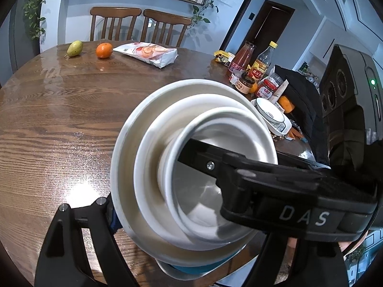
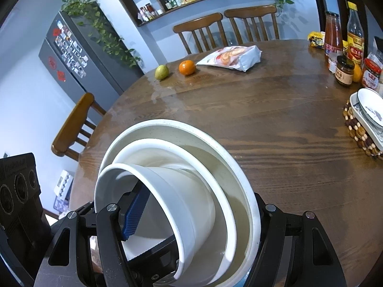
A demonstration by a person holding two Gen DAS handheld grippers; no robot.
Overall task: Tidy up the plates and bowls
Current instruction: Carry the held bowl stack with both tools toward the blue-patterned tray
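Note:
Three nested white bowls [image 1: 191,143] are held above the round wooden table [image 1: 59,119]. My left gripper [image 1: 167,239] is shut on the stack's rim, one finger [image 1: 71,239] outside it at lower left. My right gripper [image 2: 191,234] is shut on the stack from the opposite side; its left finger with the blue pad [image 2: 135,212] is inside the smallest bowl [image 2: 167,191], its right finger [image 2: 287,239] outside the largest bowl [image 2: 239,167]. The right gripper's black arm [image 1: 263,179] crosses the left wrist view. A second stack of patterned white dishes [image 2: 368,112] rests on a beaded trivet at the table's right.
A pear [image 1: 74,48], an orange [image 1: 104,50] and a snack bag [image 1: 148,53] lie at the table's far side. Sauce bottles and jars [image 1: 251,69] stand at the right edge. Two chairs [image 1: 138,24] are behind the table, another chair [image 2: 71,129] at the left.

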